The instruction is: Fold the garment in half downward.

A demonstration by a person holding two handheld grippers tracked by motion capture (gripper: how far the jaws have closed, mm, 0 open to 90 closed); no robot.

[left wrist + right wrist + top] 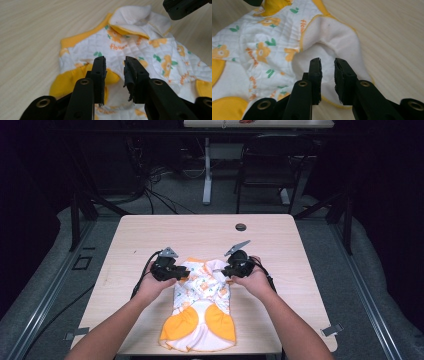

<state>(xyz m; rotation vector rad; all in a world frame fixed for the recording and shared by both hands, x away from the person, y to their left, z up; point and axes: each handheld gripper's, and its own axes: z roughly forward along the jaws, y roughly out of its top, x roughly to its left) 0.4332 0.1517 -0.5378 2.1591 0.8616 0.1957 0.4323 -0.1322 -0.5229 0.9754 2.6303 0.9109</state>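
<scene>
A small quilted white garment with orange flower prints, green leaves and solid orange patches lies flat on the pale wood-grain table, toward the table's near edge and about midway between its sides; its near hem almost reaches that edge. In the high view both hands cover the garment's far corners, so how the cloth lies beneath them is hard to make out. In the left gripper view the garment's lower part is cut off behind the black jaws, and the orange lettering printed on the cloth reads only as "flowe" before a fold interrupts it. The left gripper hovers over the garment's left far part with its jaws parted and nothing between them. The right gripper sits over the garment's turned-back fleecy white flap, jaws likewise apart and gripping nothing. Beyond the garment the table carries a dark round grommet near its far edge. Past the table stand a black chair, a white table leg and loose cables on grey floor, in a dark room
</scene>
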